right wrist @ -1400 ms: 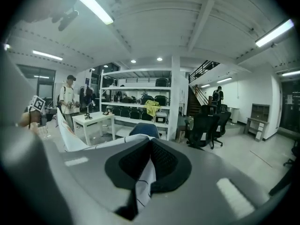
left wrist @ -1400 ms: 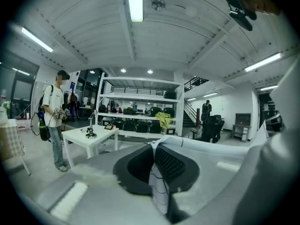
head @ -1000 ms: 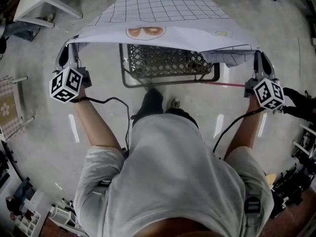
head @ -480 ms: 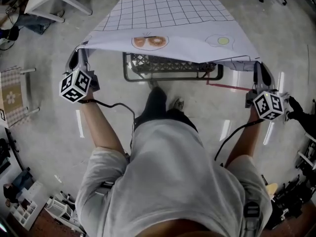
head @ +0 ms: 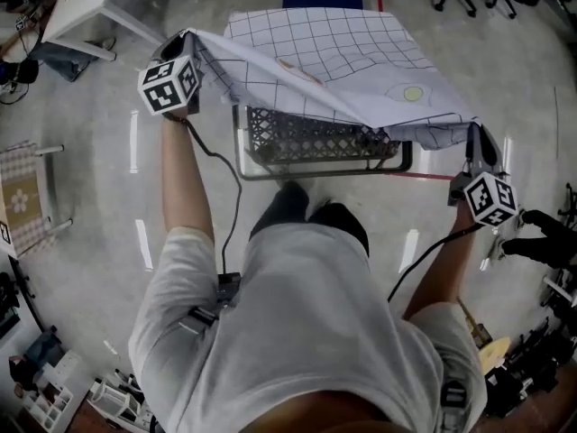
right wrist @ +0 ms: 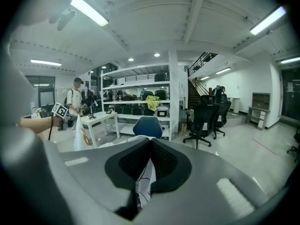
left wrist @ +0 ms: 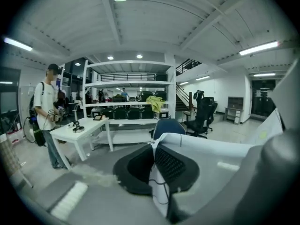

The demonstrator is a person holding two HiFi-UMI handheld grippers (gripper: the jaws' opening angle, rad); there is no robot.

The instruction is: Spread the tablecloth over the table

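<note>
You hold the tablecloth [head: 334, 57] by its two near corners over the bench [head: 325, 167]. Your left gripper [head: 183, 39] has its fingers [left wrist: 174, 165] pressed together on one corner, with a strip of gridded fabric pinched between the pads. Your right gripper [head: 476, 133] pinches the opposite corner, its fingers [right wrist: 165, 165] closed on a fold of white cloth. The left corner is carried farther forward than the right, so the near hem runs skewed. The cloth covers the far part of the bench. The near strip of the mesh top is exposed.
</note>
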